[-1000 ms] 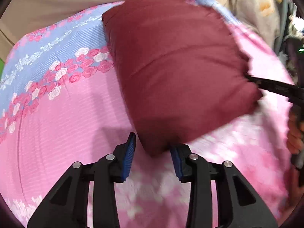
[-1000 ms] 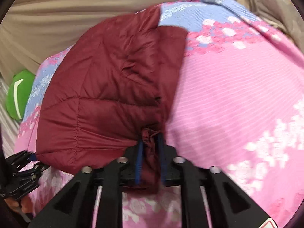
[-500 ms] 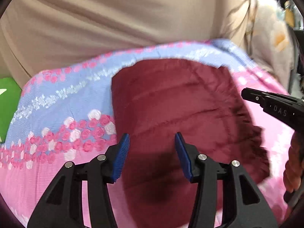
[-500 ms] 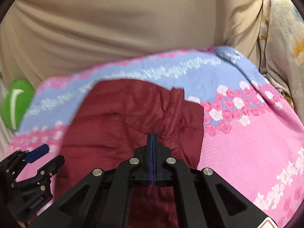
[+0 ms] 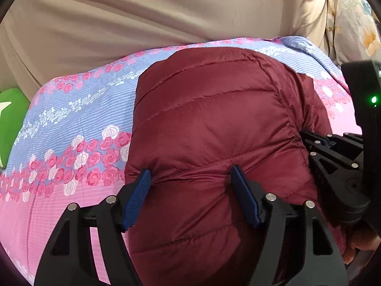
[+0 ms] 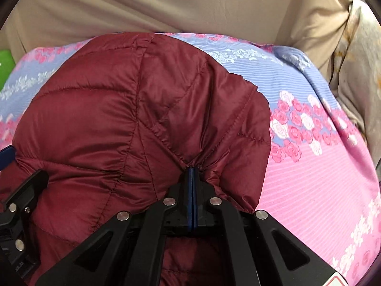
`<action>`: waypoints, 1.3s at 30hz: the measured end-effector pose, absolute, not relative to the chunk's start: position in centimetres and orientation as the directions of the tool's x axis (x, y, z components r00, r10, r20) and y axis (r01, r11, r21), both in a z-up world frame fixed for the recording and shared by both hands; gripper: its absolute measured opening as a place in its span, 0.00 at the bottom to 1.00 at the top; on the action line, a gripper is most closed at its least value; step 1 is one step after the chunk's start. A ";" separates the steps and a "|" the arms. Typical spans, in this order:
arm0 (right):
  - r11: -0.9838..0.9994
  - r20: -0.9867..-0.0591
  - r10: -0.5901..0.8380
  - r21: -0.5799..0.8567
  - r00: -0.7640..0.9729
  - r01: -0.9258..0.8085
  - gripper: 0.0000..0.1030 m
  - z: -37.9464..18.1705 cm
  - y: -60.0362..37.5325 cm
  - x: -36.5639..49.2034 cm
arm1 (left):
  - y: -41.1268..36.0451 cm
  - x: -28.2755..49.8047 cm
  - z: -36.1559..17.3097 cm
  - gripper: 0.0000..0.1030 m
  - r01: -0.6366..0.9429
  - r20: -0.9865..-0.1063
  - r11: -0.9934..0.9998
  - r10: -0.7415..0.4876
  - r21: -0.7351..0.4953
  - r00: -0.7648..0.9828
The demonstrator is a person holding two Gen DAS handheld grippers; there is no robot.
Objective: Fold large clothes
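A dark red quilted puffer jacket (image 5: 214, 124) lies folded into a thick bundle on a floral bed cover (image 5: 78, 128). My left gripper (image 5: 191, 186) is open, its blue pads pressing down on top of the bundle. My right gripper (image 6: 192, 170) has its jaws together, and the jacket (image 6: 142, 109) puckers at their tips; no cloth shows between the pads. The right gripper also shows at the right of the left wrist view (image 5: 333, 152), against the bundle's right side. Part of the left gripper shows at the left edge of the right wrist view (image 6: 21, 205).
The pink and blue cover (image 6: 321, 157) spreads around the jacket. A beige fabric backdrop (image 5: 166, 12) rises behind the bed. A green object (image 5: 12, 119) sits at the far left. A pale floral cloth (image 6: 357, 71) hangs at the right.
The jacket bundle was held up by the right gripper a second ago and now lies on the cover. Both grippers came down onto it; the left pads now press its top.
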State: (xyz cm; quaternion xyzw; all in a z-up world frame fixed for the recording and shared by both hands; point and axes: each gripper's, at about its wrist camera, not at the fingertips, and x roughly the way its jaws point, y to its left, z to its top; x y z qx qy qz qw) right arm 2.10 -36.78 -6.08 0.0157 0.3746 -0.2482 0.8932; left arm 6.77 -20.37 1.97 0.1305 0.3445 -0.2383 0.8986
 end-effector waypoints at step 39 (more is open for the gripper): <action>0.766 -0.703 0.153 0.528 0.694 0.366 0.57 -7.8 -41.0 -6.2 | -14.5 12.7 -1.6 0.88 0.509 -0.648 0.627 -0.744 -0.590 0.164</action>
